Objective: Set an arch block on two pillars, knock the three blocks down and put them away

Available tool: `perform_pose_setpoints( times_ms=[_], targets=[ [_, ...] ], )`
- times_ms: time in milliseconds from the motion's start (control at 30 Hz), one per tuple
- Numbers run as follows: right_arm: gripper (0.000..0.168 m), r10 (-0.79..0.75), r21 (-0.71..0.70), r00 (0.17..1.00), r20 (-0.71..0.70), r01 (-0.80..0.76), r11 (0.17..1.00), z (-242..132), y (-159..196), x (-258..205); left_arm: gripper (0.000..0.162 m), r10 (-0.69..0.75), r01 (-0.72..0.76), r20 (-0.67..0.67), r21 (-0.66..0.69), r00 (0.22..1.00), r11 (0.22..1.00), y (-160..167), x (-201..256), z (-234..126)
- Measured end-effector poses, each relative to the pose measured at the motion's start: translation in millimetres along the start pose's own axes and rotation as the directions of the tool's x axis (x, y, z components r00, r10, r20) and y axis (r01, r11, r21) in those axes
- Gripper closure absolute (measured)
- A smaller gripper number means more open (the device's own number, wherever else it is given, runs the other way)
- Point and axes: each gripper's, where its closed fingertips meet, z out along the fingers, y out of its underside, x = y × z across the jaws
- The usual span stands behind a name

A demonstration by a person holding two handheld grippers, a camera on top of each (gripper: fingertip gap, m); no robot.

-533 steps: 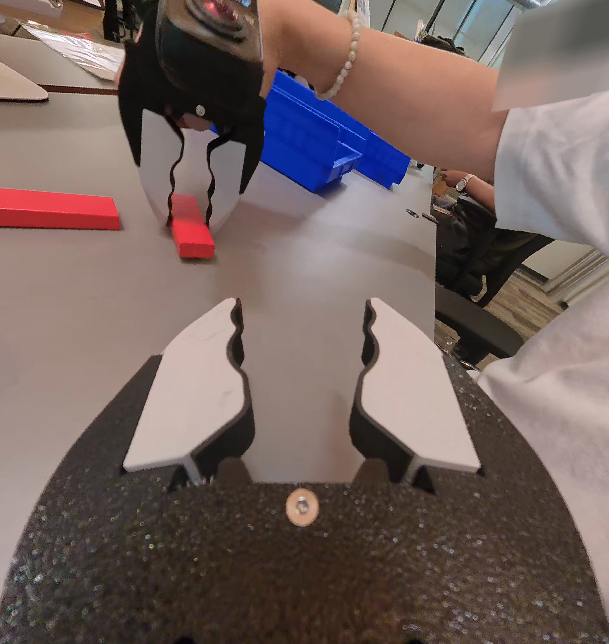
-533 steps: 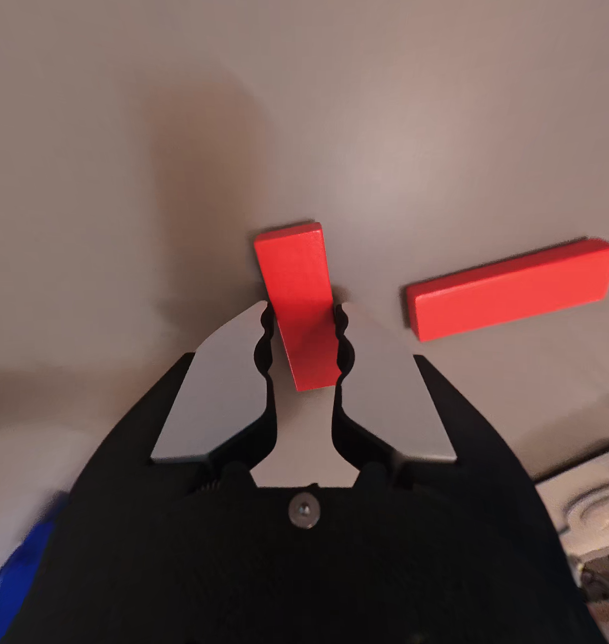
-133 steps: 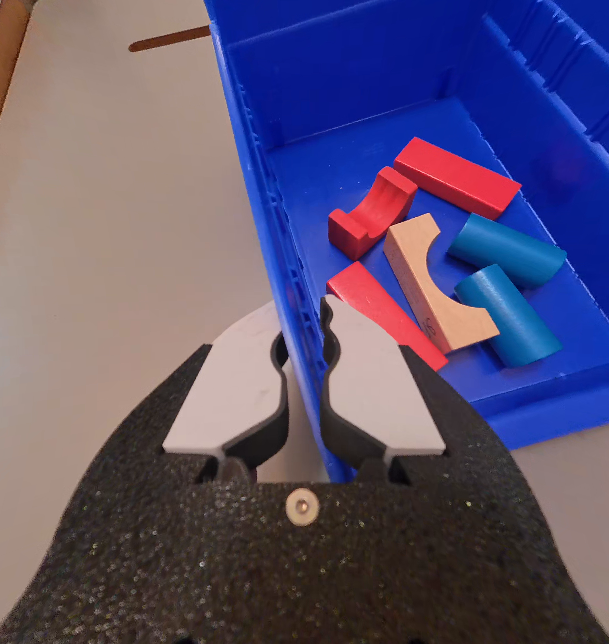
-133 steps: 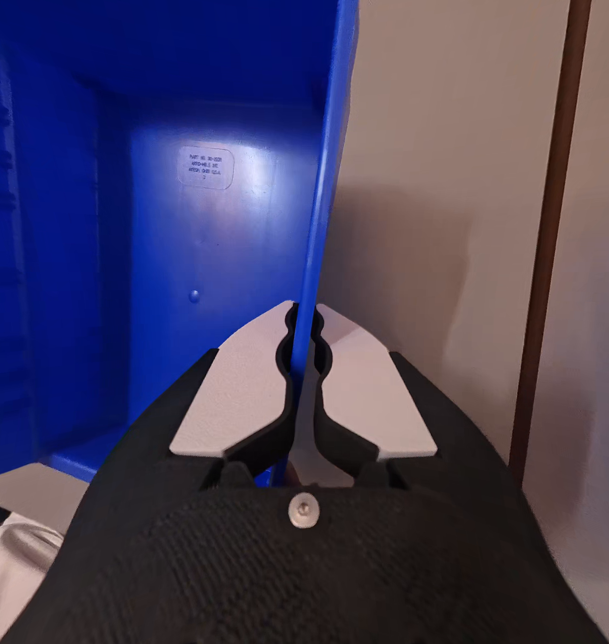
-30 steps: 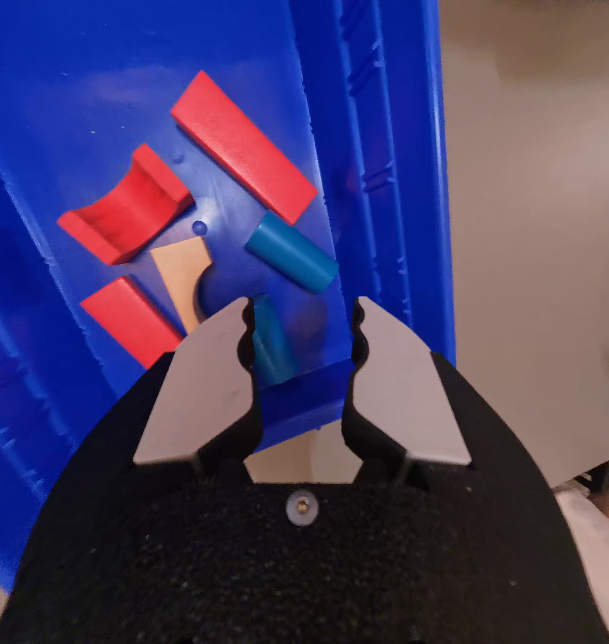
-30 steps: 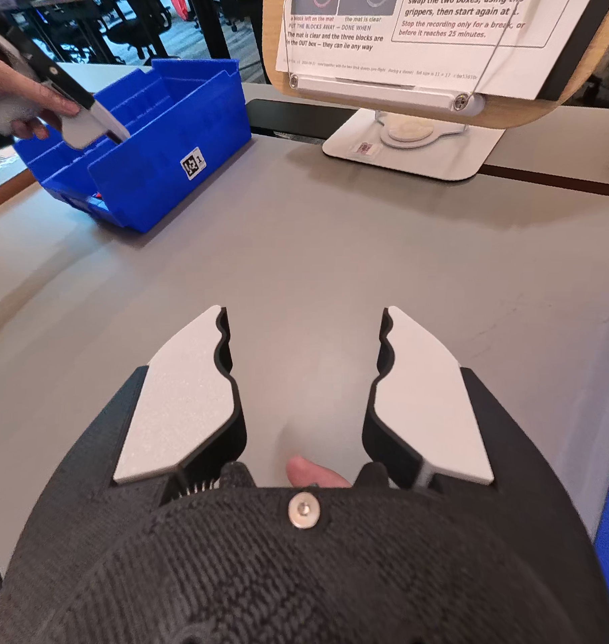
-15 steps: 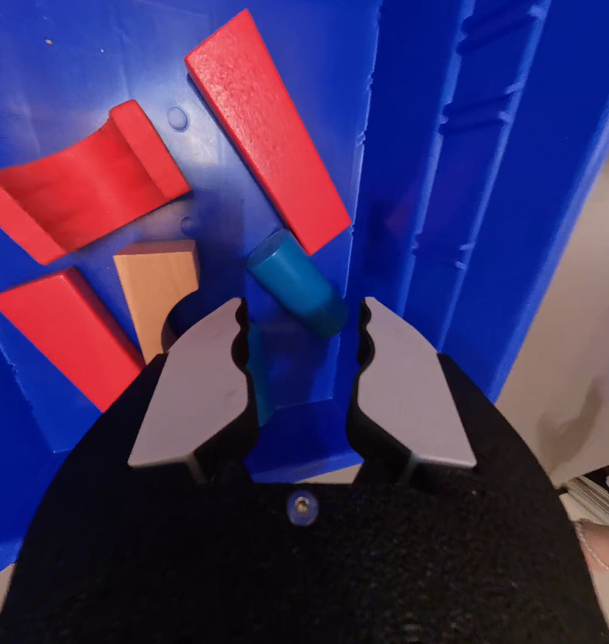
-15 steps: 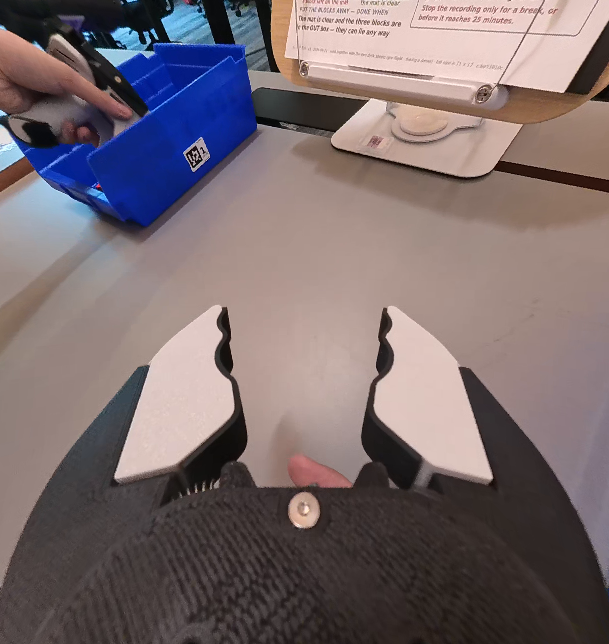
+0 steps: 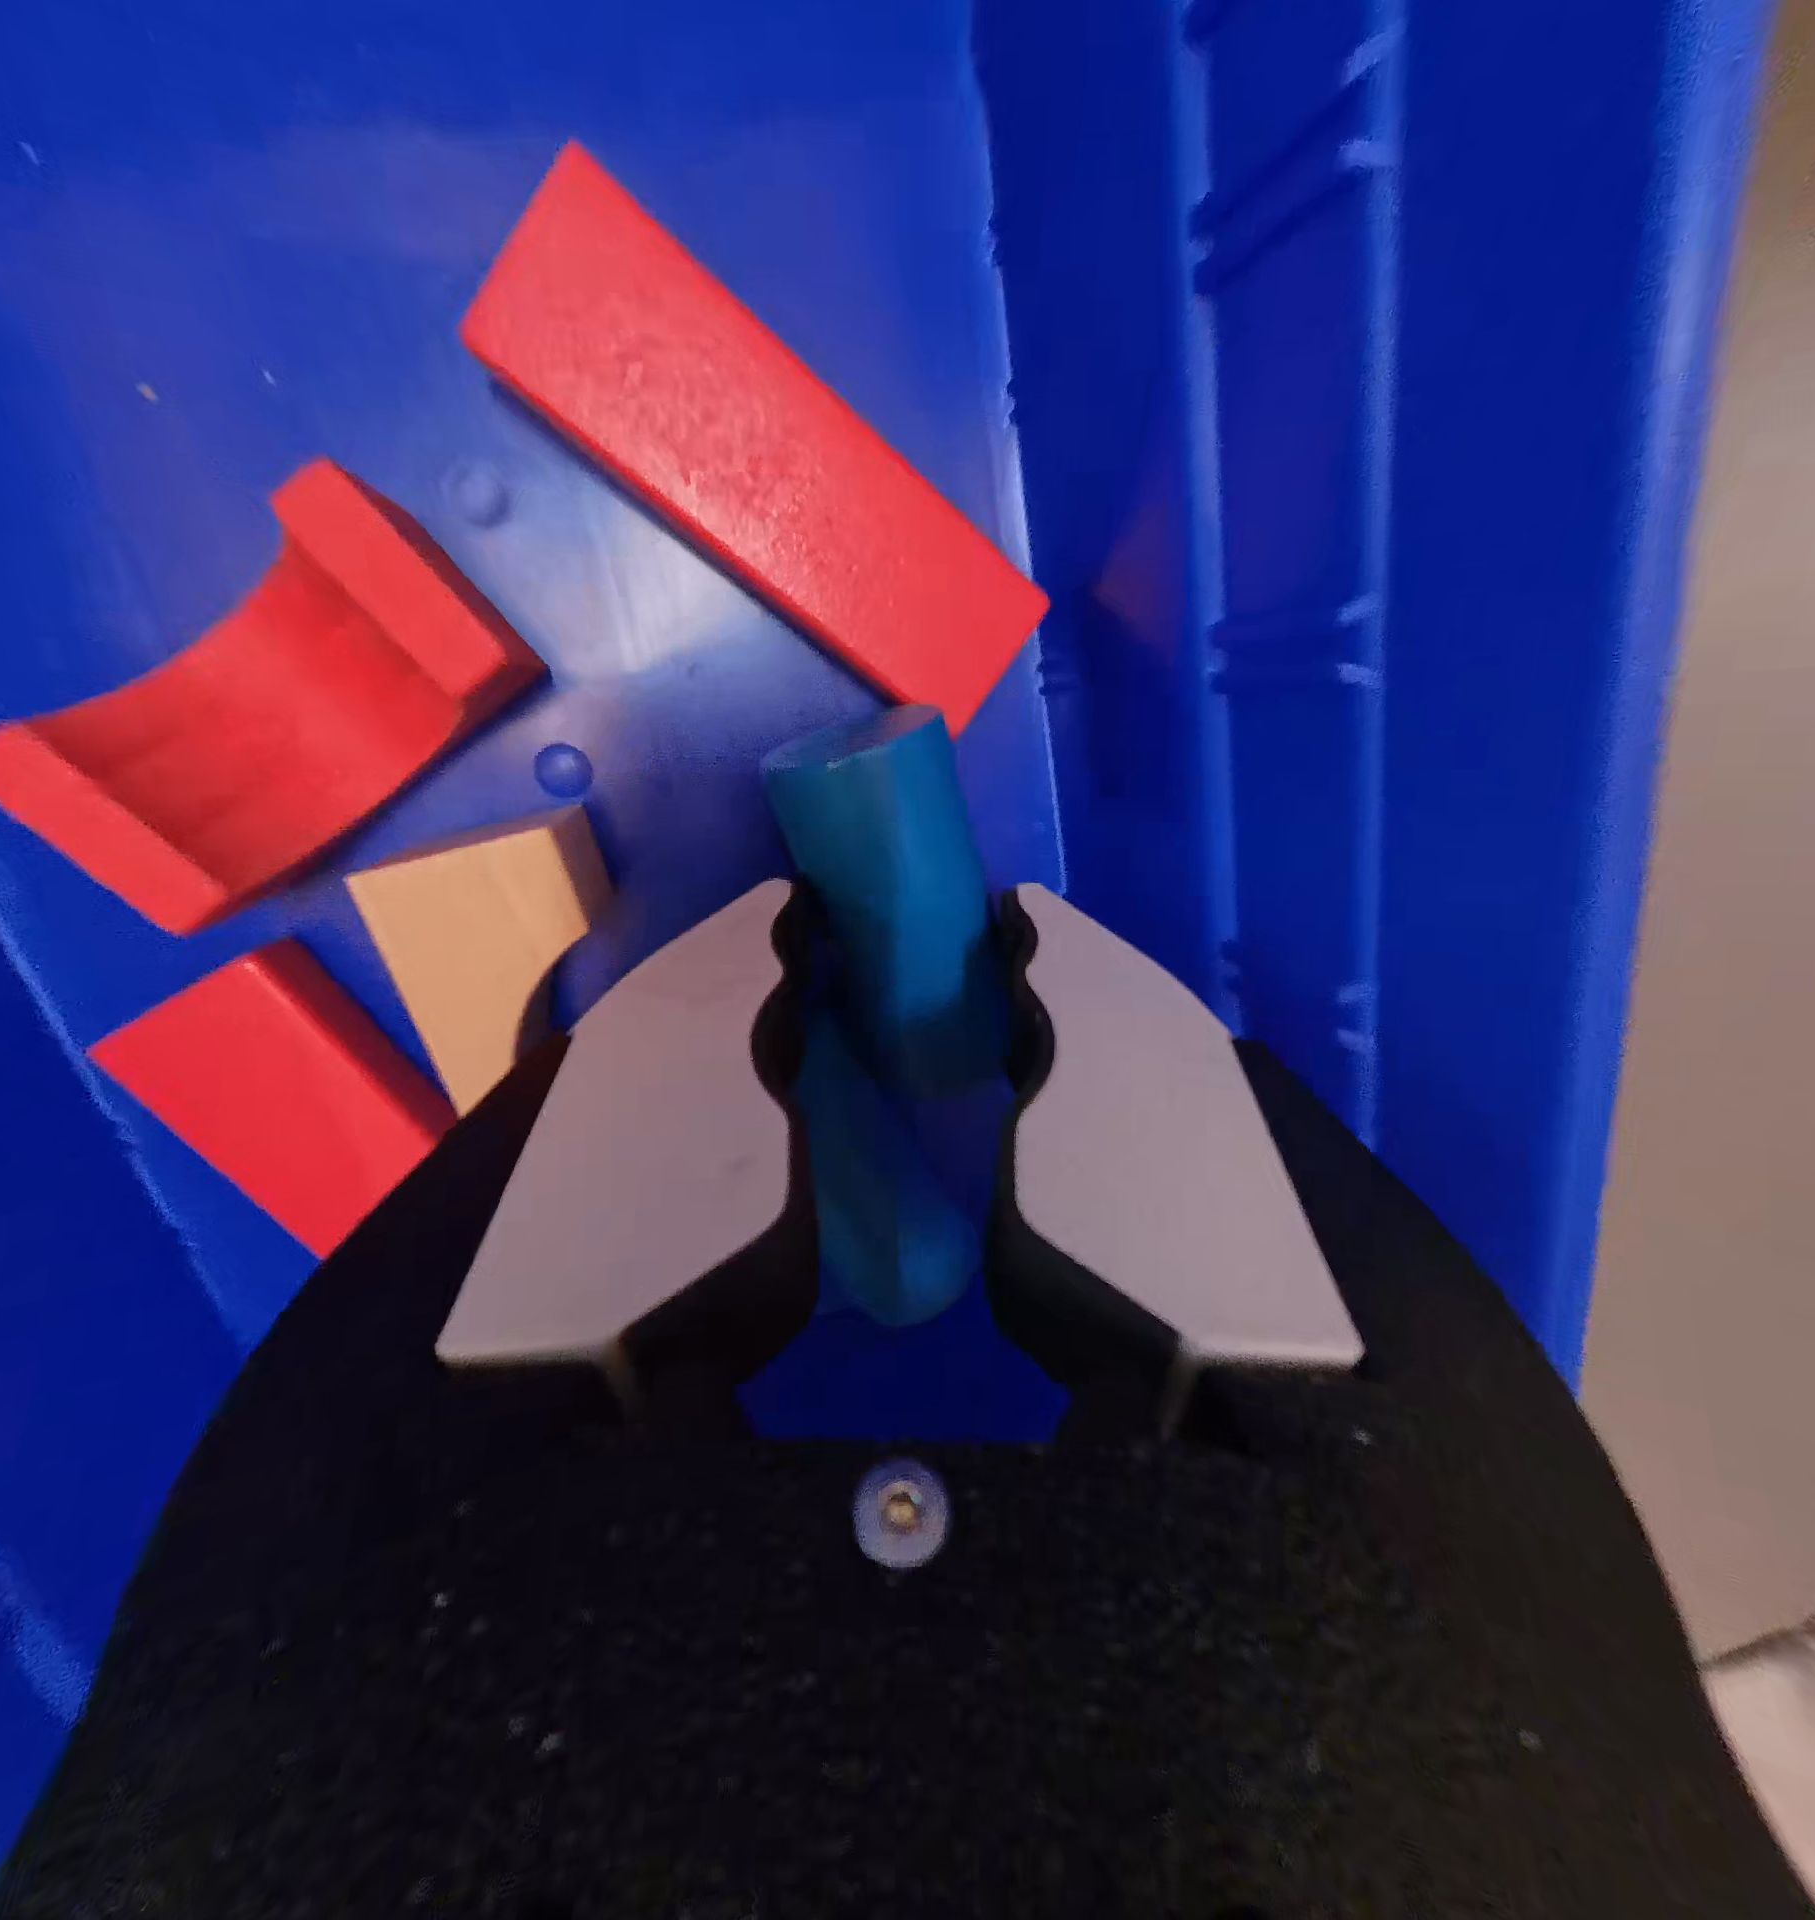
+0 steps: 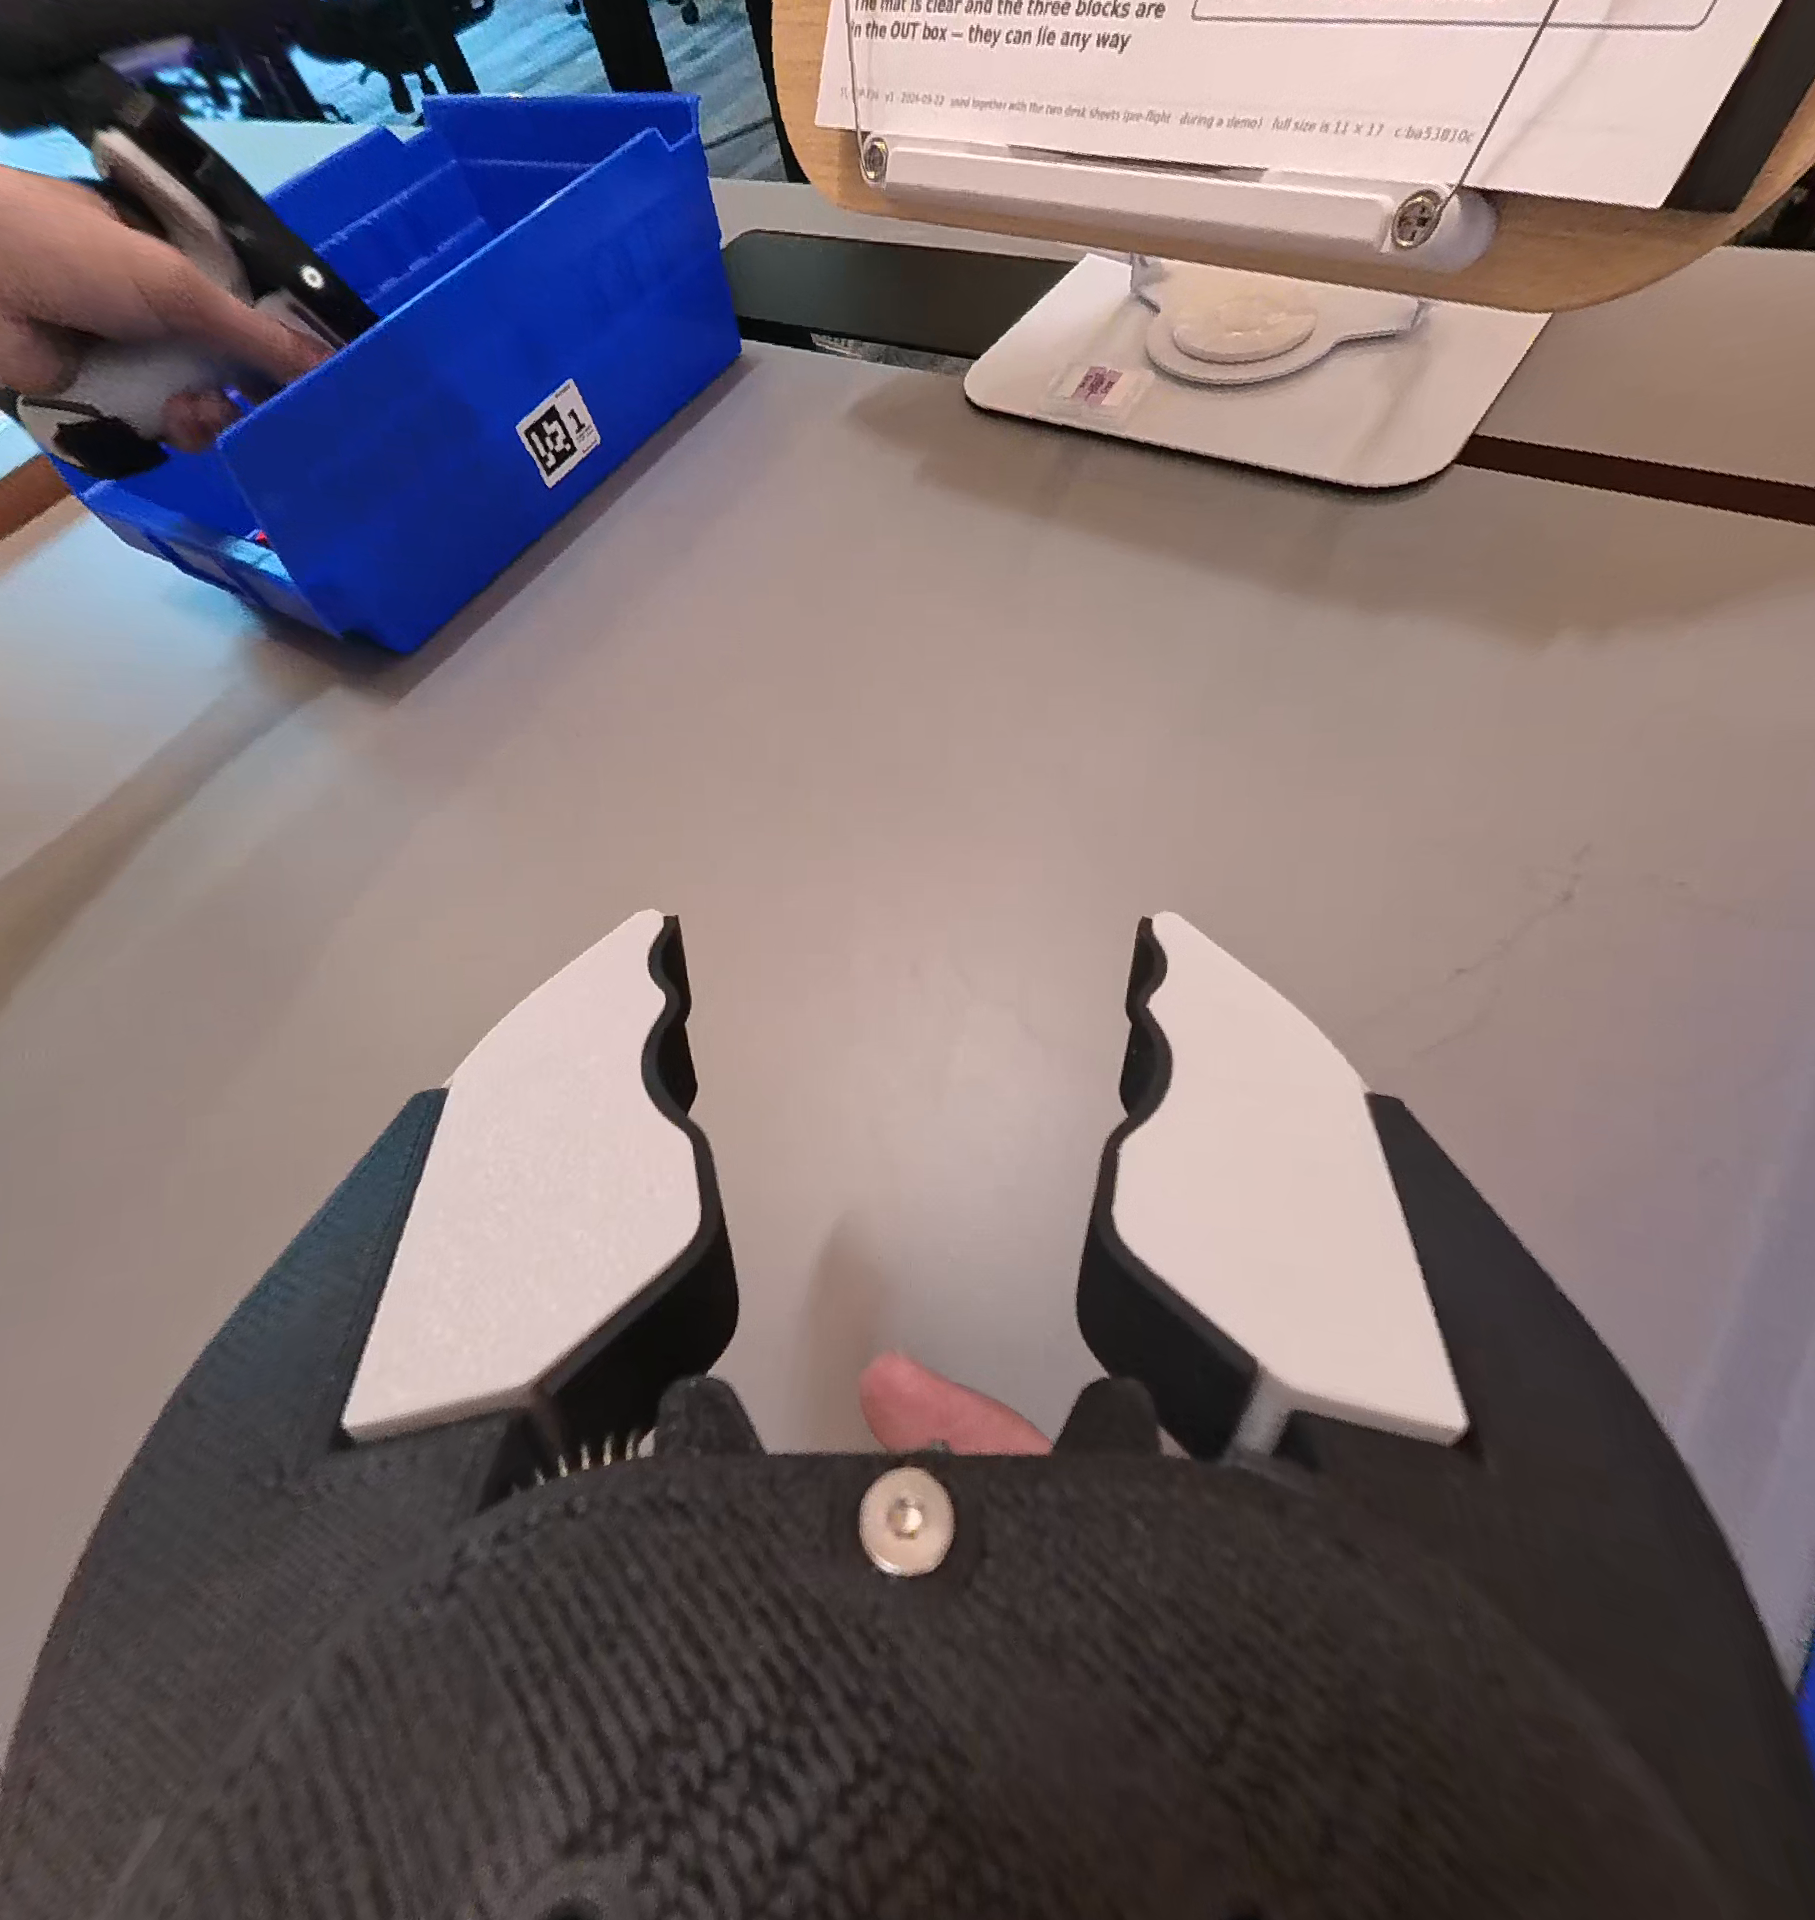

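**A:** Grippers first, since that's what we checked. Our left gripper is down inside the blue bin, clamped on a teal cylinder. A second teal cylinder lies under it, farther back between the fingers.

**B:** What do we see around the held cylinder?

**A:** Just past its far end lies a long red block, close to the bin's ribbed wall. Left of the cylinder there's a tan block, partly hidden by the finger. Beyond that tan one sits a red curved block, and nearer us another red block.

**B:** And the other one?

**A:** Our right gripper hangs spread wide over the grey table, holding nothing. From there the bin sits far off to the left, with a hand at it. A white stand base carrying a board with paper is straight beyond.
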Motion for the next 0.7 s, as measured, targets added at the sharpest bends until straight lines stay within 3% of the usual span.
perform_pose_setpoints(
  times_ms=[33, 200, 300, 433, 533, 600, 700],
  targets=[
    [0.087, 0.001, 0.001, 1.000, 0.005, -0.001, 1.000, 0.9, -0.4, -0.9, 0.127, 0.036, -0.036, -0.002, 0.030, 0.999, 0.999, -2.7, -0.1, -5.5],
    [0.086, -0.054, 0.036, 0.994, 0.092, 0.051, 0.998, 5.1, -18.0, -17.6, 0.128, 0.243, -0.243, 0.035, 0.281, 0.969, 0.928, -25.8, 7.0, -62.4],
    [0.084, -0.122, 0.097, 0.966, 0.228, 0.102, 0.990, 2.9, -46.8, -43.1, 0.128, 0.435, -0.412, 0.057, 0.454, 0.899, 0.790, -31.2, 37.0, -108.8],
    [0.080, -0.293, 0.256, 0.873, 0.390, 0.203, 0.945, -5.6, -98.8, -84.6, 0.128, 0.756, -0.566, 0.009, 0.668, 0.654, 0.482, -1.8, 131.6, -153.2],
    [0.084, -0.414, 0.336, 0.782, 0.466, 0.277, 0.900, -8.9, -121.9, -110.8, 0.128, 0.898, -0.593, 0.020, 0.757, 0.439, 0.273, 34.7, 197.2, -165.1],
    [0.090, -0.459, 0.347, 0.722, 0.518, 0.313, 0.884, -10.3, -126.2, -123.0, 0.128, 0.945, -0.578, 0.015, 0.794, 0.326, 0.187, 56.7, 231.6, -165.3],
    [0.101, -0.530, 0.367, 0.639, 0.558, 0.382, 0.848, -14.4, -123.0, -131.5, 0.129, 0.978, -0.525, -0.019, 0.842, 0.206, 0.127, 81.6, 271.4, -159.8]
  ],
)
